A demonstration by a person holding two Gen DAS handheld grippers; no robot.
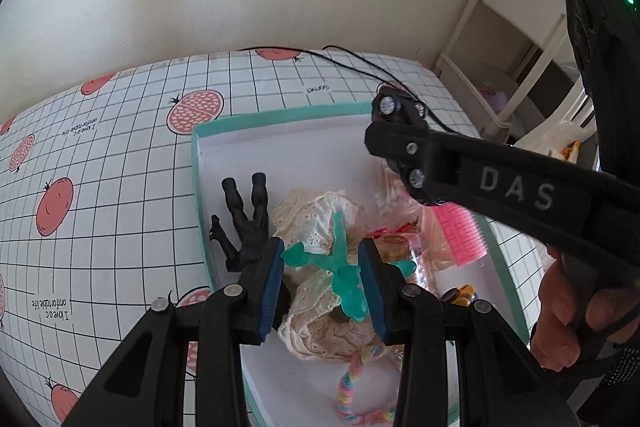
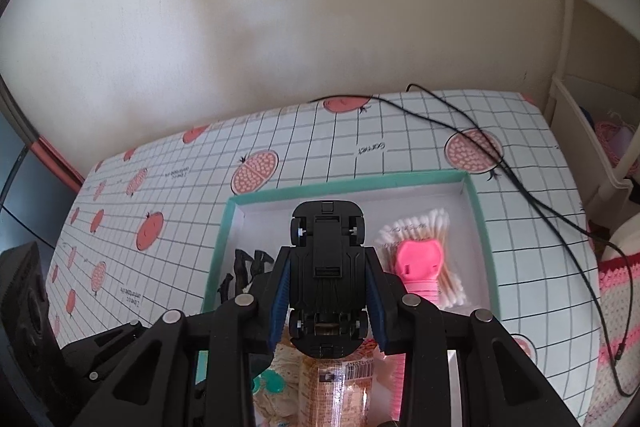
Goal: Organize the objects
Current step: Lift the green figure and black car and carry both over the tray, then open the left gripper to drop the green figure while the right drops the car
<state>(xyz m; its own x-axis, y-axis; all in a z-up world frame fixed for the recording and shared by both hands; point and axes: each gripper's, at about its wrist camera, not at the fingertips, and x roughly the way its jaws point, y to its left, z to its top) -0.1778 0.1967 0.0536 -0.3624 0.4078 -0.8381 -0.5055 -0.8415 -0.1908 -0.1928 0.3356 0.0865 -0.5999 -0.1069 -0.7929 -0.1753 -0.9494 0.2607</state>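
Nearly packed
My right gripper [image 2: 327, 301] pinches the toy car [image 2: 327, 267] above the box [image 2: 224, 227]; my left gripper [image 1: 325, 277] is spread around the teal figure [image 1: 340, 263] already inside.

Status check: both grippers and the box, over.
Right gripper shut on black toy car above teal box. Left gripper open around teal figure. Box crowded, far end bare.

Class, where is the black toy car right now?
The toy car is clamped belly-up in the right gripper, held over the teal box, left of the cotton swabs.
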